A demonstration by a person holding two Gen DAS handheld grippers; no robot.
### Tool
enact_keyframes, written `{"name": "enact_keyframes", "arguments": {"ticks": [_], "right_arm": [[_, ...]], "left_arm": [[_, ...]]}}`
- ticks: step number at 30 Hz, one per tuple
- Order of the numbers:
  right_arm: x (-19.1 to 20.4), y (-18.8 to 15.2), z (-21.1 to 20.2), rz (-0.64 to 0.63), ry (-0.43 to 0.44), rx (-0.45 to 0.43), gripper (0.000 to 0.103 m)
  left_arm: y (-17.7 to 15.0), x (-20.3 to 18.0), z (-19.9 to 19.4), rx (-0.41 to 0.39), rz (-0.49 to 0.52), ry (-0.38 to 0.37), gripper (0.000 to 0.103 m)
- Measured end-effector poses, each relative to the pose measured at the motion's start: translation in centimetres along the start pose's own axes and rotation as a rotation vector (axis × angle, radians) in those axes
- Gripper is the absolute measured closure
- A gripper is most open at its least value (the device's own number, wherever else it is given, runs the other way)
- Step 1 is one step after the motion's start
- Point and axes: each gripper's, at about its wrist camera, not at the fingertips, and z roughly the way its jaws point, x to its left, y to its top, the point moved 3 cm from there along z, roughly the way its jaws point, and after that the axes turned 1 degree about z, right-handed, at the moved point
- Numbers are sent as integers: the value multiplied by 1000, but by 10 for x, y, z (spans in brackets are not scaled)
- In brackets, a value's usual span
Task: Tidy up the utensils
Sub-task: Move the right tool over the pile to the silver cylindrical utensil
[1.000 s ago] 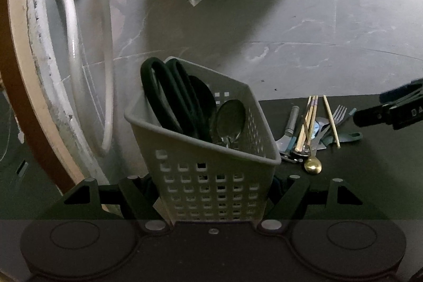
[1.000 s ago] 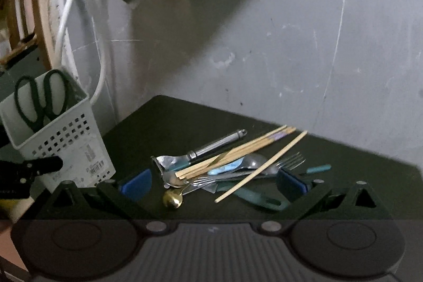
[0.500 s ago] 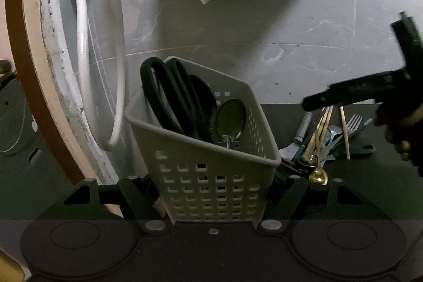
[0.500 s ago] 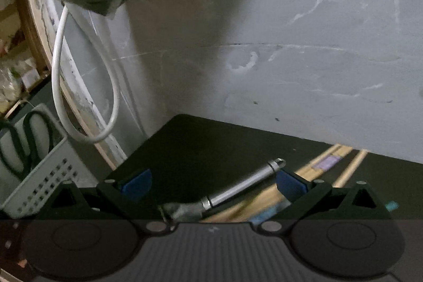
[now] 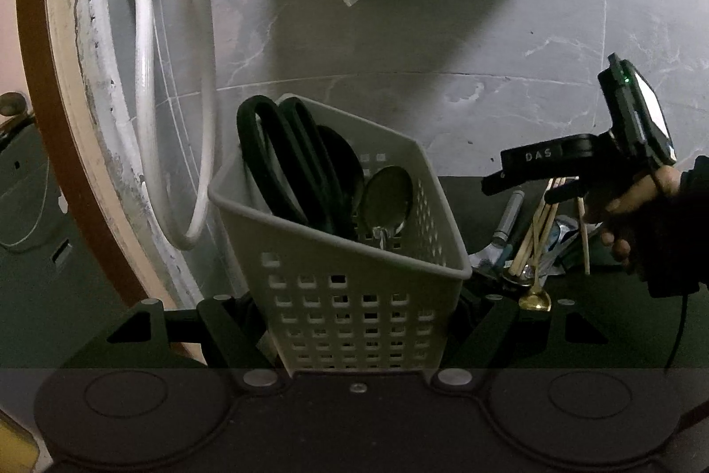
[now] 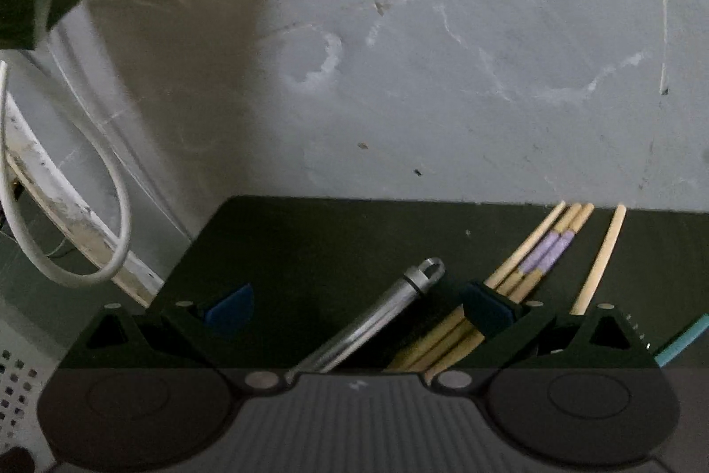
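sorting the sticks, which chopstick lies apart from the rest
The plain chopstick farthest right lies alone; the other chopsticks lie bundled together, two with purple bands.

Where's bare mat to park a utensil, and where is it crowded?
Bare dark mat lies between its back-left corner and the metal handle. It is crowded to the right: the chopsticks lie bundled beside that handle, under the open right gripper. The basket, gripped by the left gripper, already holds scissors and a spoon.

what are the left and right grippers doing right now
Left gripper: shut on the white perforated plastic basket.
Right gripper: open, jaws apart around the silver metal handle and the bamboo chopsticks, holding nothing.
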Motion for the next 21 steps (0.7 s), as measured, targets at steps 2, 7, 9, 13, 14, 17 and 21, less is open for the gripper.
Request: {"name": "enact_keyframes", "arguments": {"ticks": [2,7,9,13,14,17,21], "right_arm": [[-1,-1,5,8,-12,13,1],[3,1,0,0,-56,-25,1],[7,2,-3,-11,-52,-44,3],[14,5,2,-18,2,-16,14],[16,5,5,-17,-2,-9,15],[18,6,13,1,-69,13,17],[16,6,23,40,-122,55,22]], "left_arm": [[0,1,0,0,0,-3,25],[0,2,1,-3,-1,-10,26],[0,3,1,-4,-2,-13,26],[1,5,2,-6,0,-20,26],[1,5,2,-6,0,-22,26],[0,6,2,-8,1,-30,26],[1,7,3,-9,1,-41,26]]}}
